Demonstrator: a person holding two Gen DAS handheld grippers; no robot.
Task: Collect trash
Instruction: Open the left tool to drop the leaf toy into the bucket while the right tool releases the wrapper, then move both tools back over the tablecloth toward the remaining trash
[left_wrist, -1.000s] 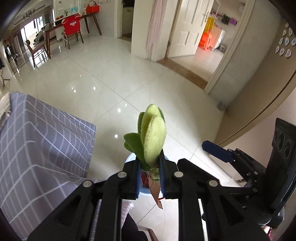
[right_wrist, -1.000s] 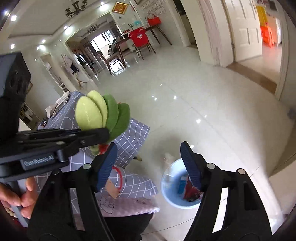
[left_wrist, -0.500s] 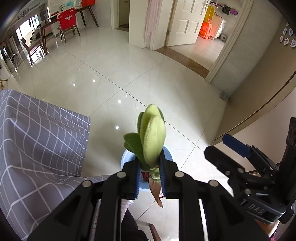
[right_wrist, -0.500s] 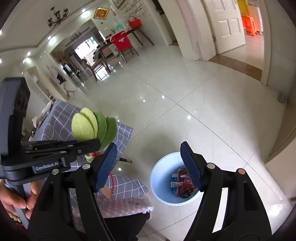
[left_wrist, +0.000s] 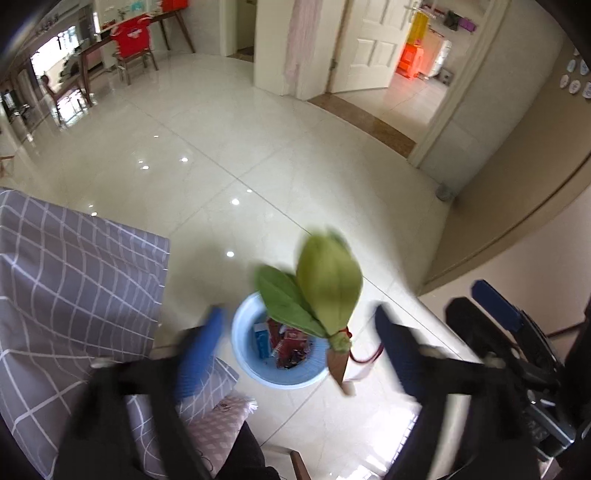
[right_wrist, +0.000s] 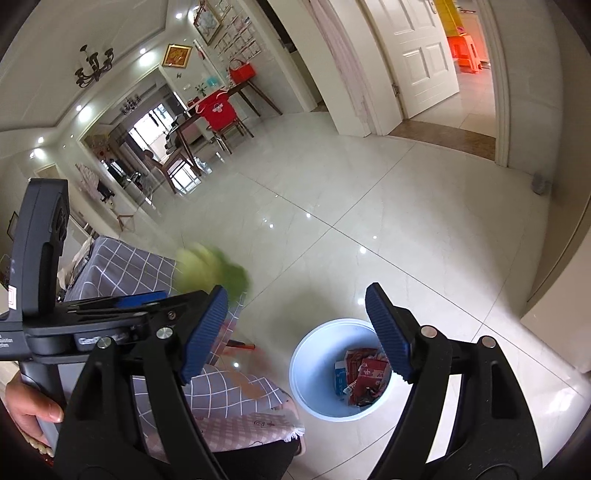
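My left gripper (left_wrist: 299, 343) is opening, its jaws spread; the leaf toy (left_wrist: 321, 291) hangs loose between them above the bin (left_wrist: 243, 354), which holds wrappers. My right gripper (right_wrist: 295, 332) is opening, empty.

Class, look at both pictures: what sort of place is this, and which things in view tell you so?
Most likely a home, in an open living and dining area. A dining table with chairs stands at the far end, a chandelier hangs from the ceiling, and white panelled doors open off the glossy tiled floor.
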